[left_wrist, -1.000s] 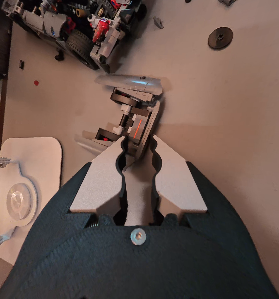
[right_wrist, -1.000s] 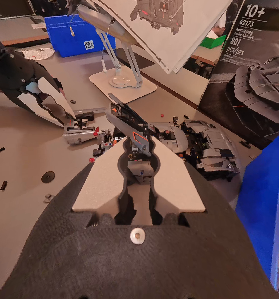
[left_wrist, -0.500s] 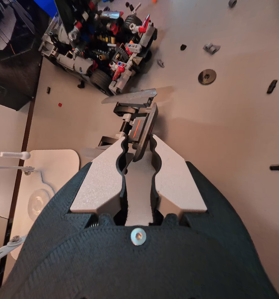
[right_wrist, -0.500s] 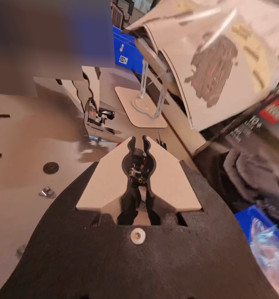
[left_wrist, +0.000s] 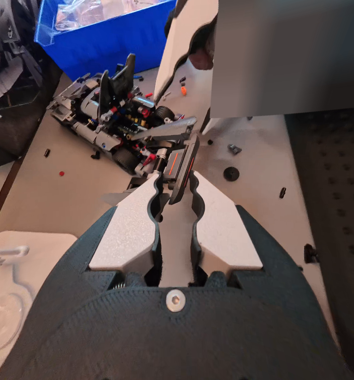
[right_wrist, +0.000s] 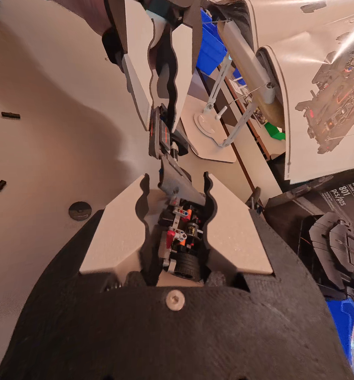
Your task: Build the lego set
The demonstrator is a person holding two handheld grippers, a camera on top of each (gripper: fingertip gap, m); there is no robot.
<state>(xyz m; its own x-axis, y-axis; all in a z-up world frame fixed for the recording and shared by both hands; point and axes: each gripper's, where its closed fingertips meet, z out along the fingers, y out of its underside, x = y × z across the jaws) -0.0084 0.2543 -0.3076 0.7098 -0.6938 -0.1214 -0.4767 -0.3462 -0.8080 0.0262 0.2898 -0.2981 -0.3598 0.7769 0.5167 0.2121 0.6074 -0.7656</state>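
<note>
- In the left wrist view, the left hand-held gripper (left_wrist: 175, 181) sat at the frame's centre, its jaws narrowed onto a dark rear-wing sub-assembly (left_wrist: 179, 164) with orange stripes, lifted clear of the tabletop (left_wrist: 48, 197).
- Just beyond it, at centre left, stood the largely built grey car model (left_wrist: 102, 123) with wheels on and its engine bay uncovered; I judge the chassis mostly done, with the wing section unattached.
- Loose parts lay scattered: a black disc (left_wrist: 231, 174) at centre right, a red stud (left_wrist: 62, 173) at left, small pins farther off.
- A blue bin (left_wrist: 94, 39) of bagged parts stood at the upper left, so more pieces seemingly remained.
- In the right wrist view, the right hand-held gripper (right_wrist: 176, 176) was spread wide over the car's wheel end, gripping nothing I could see, though the wing's grey blade reached between its tips.
- Compared with one second before, the sub-assembly had left the tabletop and come beside the car, and the right hand-held gripper had swung from a level view to above the model.
- The instruction booklet (right_wrist: 326, 82) on its stand filled the upper right.
</note>
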